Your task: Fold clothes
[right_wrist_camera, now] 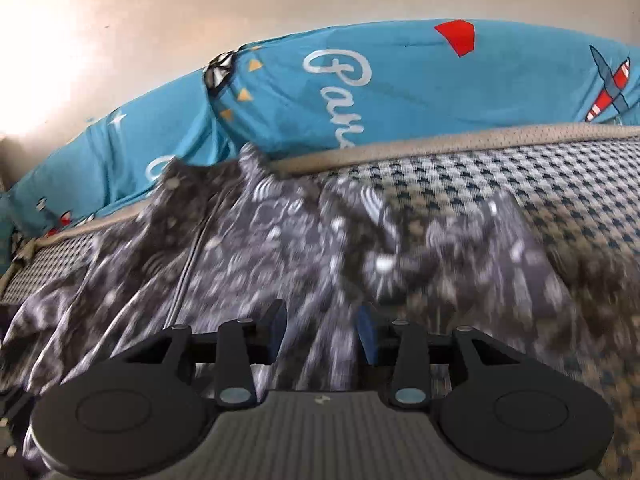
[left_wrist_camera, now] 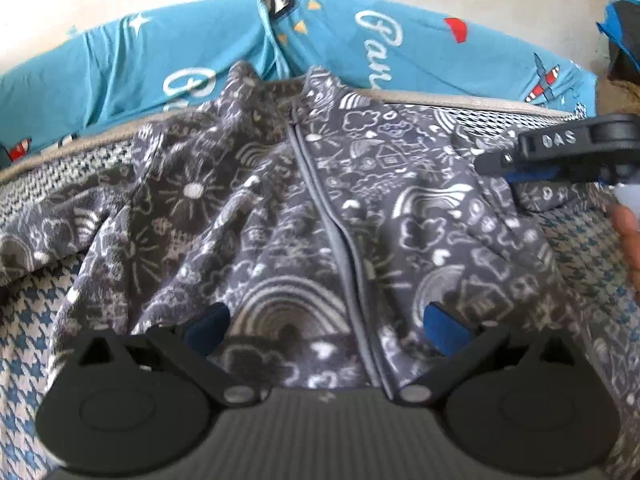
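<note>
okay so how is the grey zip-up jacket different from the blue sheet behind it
The grey jacket is dark grey, covered in white doodles of rainbows and clouds; the blue sheet is bright turquoise with white script, red shapes and a plane.
The jacket has a zip down its middle; the sheet shows none.
The jacket lies spread on the houndstooth surface; the sheet is bunched along its far edge.
Both are wrinkled printed fabric.

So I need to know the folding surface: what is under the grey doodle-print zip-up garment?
The grey doodle-print zip-up garment lies on a blue-and-cream houndstooth cover. Whatever sits directly beneath its middle is hidden.
</note>
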The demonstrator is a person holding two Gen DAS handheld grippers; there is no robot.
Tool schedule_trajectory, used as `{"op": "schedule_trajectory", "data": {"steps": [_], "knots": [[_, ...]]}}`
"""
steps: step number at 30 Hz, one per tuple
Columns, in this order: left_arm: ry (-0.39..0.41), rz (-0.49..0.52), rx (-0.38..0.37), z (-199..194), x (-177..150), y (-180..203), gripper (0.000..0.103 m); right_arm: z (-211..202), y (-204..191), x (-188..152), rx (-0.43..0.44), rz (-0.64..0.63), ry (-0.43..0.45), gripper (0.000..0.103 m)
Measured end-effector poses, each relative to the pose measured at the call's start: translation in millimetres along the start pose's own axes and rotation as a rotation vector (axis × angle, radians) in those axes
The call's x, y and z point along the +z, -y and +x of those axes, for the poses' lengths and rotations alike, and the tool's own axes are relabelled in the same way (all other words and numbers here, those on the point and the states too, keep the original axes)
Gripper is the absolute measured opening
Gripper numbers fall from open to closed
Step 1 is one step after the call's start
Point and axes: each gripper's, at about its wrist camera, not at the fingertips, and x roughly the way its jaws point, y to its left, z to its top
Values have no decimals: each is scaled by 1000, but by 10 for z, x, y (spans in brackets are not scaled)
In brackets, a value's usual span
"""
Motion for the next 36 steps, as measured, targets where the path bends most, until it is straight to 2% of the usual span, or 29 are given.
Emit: {"op": "schedule_trajectory", "data": {"steps": [7,14,20,24,27,30,36], "knots": [[52,45,18,-158,-218,207,103,-427,36,-397,-10,16,5,39],[99,-80,-1,-433,-347,87,103,-690,-134,-668,64,-31,26,40],[157,-143,85,-566,-435,-90,103,-649,-279,-786,112,-92,9,40],[102,-190,122,-501,-521,-215,103,-488,-242,-854,9,-94,-52,40],[69,-214,109,-443,-594,-268,103,-475,-209,-872,2,-86,-47,40],[63,-147,141,-429,-637,-190,103,-475,-211,-905,-7,-111,-35,39],[71,-138,147,-517,-753,-140,103,-527,-121,-960,-11,-106,-4,39]]}}
